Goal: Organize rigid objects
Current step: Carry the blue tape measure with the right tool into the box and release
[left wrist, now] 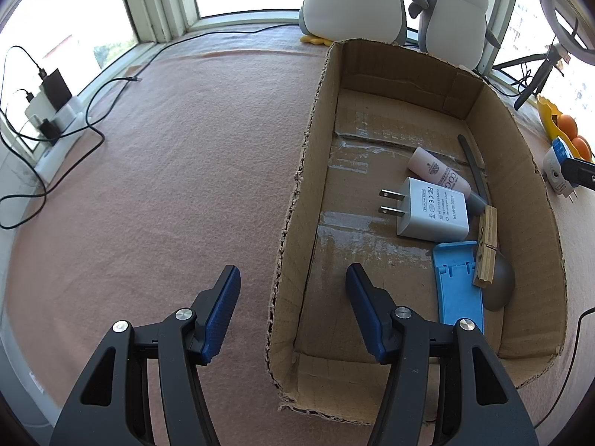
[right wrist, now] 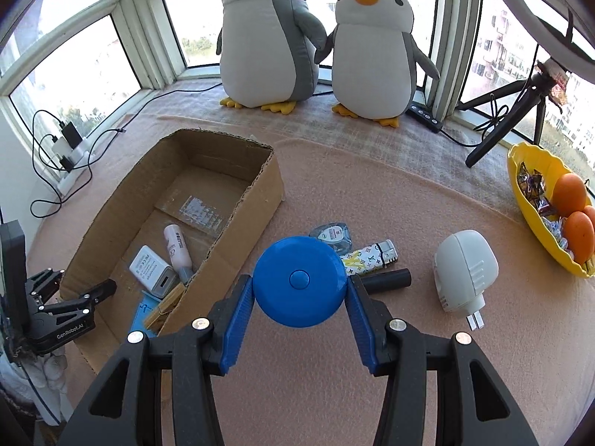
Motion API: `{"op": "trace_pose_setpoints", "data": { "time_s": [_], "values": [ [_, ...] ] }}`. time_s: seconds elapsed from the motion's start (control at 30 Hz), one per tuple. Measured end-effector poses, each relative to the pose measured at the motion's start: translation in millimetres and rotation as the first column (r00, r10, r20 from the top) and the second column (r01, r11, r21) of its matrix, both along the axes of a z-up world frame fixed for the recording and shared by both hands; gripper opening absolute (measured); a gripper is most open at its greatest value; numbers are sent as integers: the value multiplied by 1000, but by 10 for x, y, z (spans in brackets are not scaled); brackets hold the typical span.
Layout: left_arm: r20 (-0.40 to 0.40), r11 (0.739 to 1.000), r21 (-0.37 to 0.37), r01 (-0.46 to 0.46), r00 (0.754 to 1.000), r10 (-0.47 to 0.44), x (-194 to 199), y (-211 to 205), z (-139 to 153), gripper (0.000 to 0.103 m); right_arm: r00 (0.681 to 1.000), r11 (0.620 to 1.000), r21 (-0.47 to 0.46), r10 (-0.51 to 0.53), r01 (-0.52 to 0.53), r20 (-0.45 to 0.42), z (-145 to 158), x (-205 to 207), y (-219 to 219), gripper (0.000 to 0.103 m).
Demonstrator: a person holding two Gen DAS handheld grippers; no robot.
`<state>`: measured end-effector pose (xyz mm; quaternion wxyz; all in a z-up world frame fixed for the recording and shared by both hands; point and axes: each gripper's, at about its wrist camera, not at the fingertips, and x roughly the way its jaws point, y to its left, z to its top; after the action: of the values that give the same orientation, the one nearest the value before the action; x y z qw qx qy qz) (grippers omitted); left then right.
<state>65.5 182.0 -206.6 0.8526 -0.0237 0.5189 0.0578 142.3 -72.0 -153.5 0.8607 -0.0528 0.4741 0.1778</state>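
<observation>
Right tool point(right wrist: 300, 290) pinches blue round tape measure point(right wrist: 299, 280). Left tool point(left wrist: 293, 312) spread, straddling cardboard box point(left wrist: 297, 200) wall. Carry left, clear the rim, then release.

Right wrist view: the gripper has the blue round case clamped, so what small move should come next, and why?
Probably carry the blue round case, clamped in the right gripper, left over the cardboard box wall. The charger and tube already lie inside, while the lighter remains on the mat.

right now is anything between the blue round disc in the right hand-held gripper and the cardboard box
Only the open cardboard box's near side wall, which the round blue plastic disc must clear; the beige cloth between is bare.
</observation>
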Motion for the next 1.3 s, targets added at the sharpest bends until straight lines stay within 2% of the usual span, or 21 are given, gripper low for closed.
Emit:
{"op": "trace_pose_setpoints", "data": {
  "time_s": [0.4, 1.0, 1.1, 1.13, 1.23, 1.3],
  "values": [
    [0, 1000, 0, 0, 1000, 0, -1, 1, 0, 59, 997, 997, 25, 70, -71, 27, 166, 161, 427, 46],
    [-1, 1000, -2, 0, 1000, 0, 14, -15, -2, 59, 989, 988, 54, 148, -147, -23, -61, 460, 1010, 46],
    [-1, 1000, -3, -1, 1000, 1, 12, -13, -1, 59, 987, 985, 59, 162, -161, -9, -71, 472, 1066, 46],
    [-1, 1000, -3, -1, 1000, 1, 13, -15, -2, 59, 986, 985, 58, 165, -165, -7, -72, 475, 1081, 47],
    [0, 1000, -2, -1, 1000, 1, 12, -13, -1, 59, 986, 984, 52, 168, -168, -5, -60, 472, 1100, 61],
    [-1, 1000, -3, -1, 1000, 1, 11, -16, -4, 59, 987, 987, 40, 158, -158, 11, -30, 454, 1085, 61]
  ]
}}
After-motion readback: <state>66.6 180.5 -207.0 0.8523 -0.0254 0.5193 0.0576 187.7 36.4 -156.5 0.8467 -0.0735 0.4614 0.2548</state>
